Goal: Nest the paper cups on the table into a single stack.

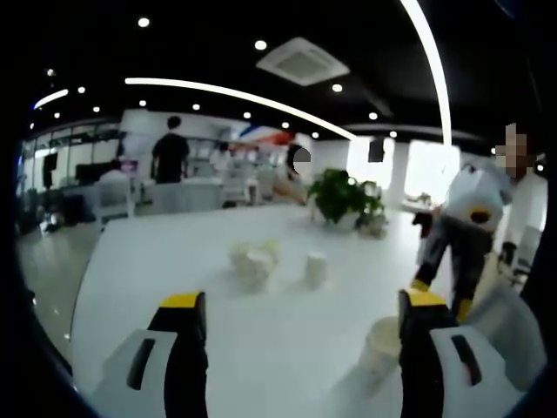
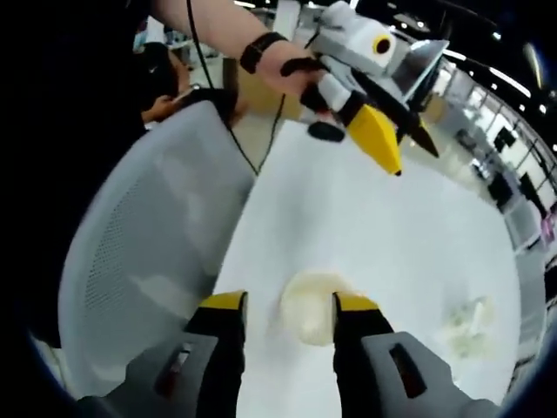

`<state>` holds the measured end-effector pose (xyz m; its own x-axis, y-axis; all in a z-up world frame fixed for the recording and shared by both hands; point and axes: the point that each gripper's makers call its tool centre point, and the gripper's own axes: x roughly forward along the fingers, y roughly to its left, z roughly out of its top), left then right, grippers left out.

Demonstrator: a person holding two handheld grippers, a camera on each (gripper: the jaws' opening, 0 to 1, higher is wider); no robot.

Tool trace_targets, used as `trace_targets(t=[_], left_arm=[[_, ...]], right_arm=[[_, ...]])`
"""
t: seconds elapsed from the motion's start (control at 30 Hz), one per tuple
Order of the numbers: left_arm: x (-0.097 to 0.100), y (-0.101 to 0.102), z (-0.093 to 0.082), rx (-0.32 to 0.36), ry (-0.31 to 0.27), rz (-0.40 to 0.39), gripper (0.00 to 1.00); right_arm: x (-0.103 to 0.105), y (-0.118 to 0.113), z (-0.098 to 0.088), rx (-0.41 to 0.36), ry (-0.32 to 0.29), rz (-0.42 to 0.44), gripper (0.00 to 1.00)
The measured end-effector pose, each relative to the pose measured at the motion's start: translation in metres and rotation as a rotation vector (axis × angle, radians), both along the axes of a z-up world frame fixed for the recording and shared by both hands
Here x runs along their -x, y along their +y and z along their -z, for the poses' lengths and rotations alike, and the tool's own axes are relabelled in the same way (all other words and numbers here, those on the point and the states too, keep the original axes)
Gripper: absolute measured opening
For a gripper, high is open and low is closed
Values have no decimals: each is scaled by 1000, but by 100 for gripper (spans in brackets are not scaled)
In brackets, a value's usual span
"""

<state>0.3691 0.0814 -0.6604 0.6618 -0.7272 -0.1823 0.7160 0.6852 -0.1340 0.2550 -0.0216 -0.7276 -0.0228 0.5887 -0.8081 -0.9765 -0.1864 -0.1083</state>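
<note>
Several white paper cups lie in a loose cluster point(image 1: 252, 259) mid-table, with one cup point(image 1: 316, 268) upright beside them. Another cup point(image 1: 383, 344) stands near the front edge, close to my left gripper's right jaw. My left gripper point(image 1: 303, 300) is wide open above the table with nothing in it. In the right gripper view the near cup point(image 2: 309, 318) sits between the jaws of my right gripper point(image 2: 290, 303), which are apart and not pressed on it. The right gripper point(image 1: 442, 296) hangs over the table's right side. A hand holds the left gripper point(image 2: 413, 152) above the table. The cluster point(image 2: 466, 322) is blurred.
The white table point(image 1: 174, 261) is long and bare around the cups. A potted plant point(image 1: 344, 198) stands at its far end. A grey mesh chair point(image 2: 148, 244) stands against the near edge. People stand far back in the office.
</note>
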Motion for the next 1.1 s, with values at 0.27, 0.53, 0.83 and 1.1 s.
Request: trace_targets(t=[0.27,0.53,0.83,1.1], left_arm=[[-1,-1,0,-5,-3,1,90],[0,-1,-2,-3,-2,0,90],[-2,2,0,-3,-1,-3,90],[-1,1,0,-5,0,-4,90]], right_arm=[[-3,4,-7,-51,10,37,38],[-7,6,-15,-99,11,76,47],[-17,10,-21,-153,-32,127,76],[-27,8,-22,-174,-64,187,100]])
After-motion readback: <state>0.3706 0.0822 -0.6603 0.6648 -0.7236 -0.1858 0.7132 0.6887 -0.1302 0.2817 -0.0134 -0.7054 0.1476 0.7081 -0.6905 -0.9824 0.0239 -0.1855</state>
